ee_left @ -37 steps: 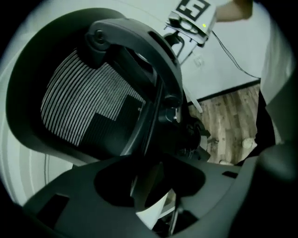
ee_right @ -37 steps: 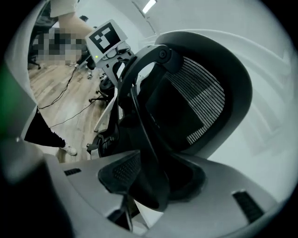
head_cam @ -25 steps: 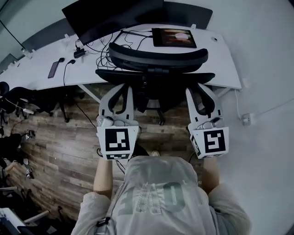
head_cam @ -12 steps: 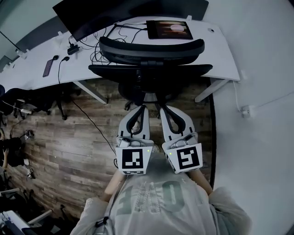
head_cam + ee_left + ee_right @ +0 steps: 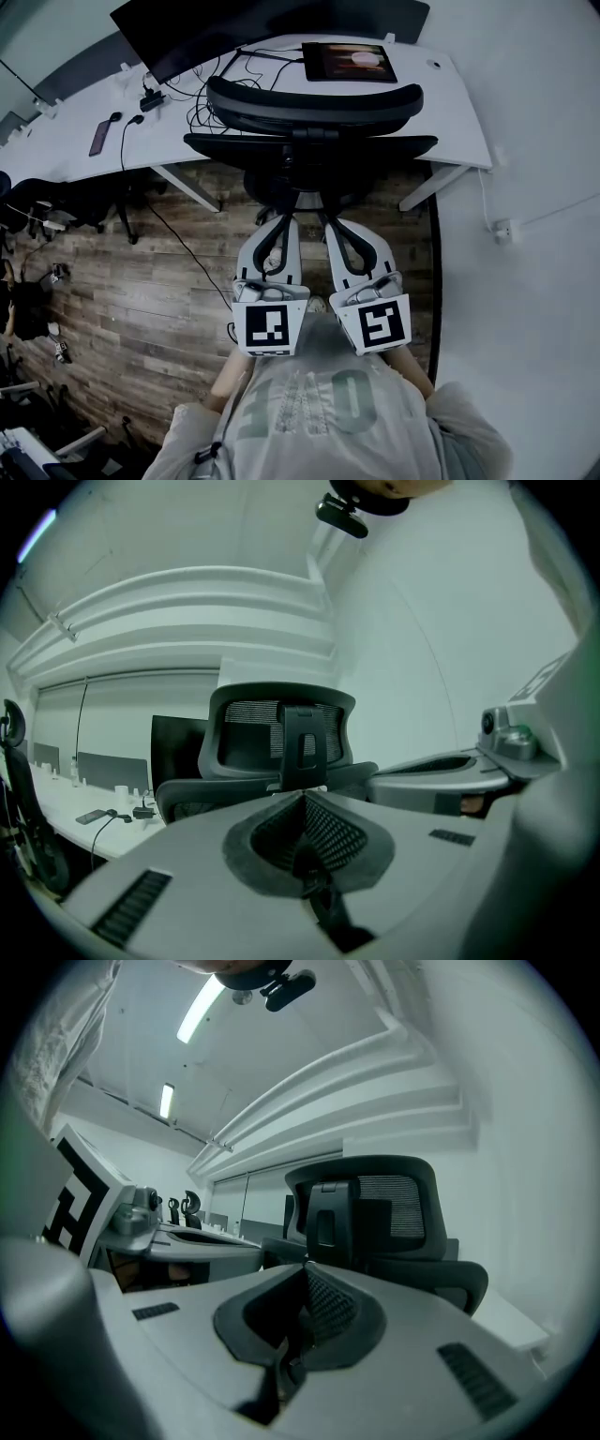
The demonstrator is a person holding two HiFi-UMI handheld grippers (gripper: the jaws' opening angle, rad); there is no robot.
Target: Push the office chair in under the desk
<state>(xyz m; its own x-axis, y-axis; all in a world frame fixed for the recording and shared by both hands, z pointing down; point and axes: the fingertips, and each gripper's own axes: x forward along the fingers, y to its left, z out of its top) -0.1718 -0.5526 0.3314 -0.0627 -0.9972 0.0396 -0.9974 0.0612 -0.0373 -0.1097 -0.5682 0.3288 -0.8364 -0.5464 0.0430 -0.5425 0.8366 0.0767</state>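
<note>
Jaws pressed together on nothing, the left gripper (image 5: pixel 288 222) and right gripper (image 5: pixel 331 225) faced the office chair (image 5: pixel 314 150) straight ahead, equally near, desk (image 5: pixel 459 127) beyond.

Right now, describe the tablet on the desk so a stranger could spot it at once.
Find the long white desk and the big dark monitor on it. Flat before the monitor, just beyond the office chair's headrest, lies the tablet. It alone shows a lit screen; the phone far to the left is dark and much slimmer.
</note>
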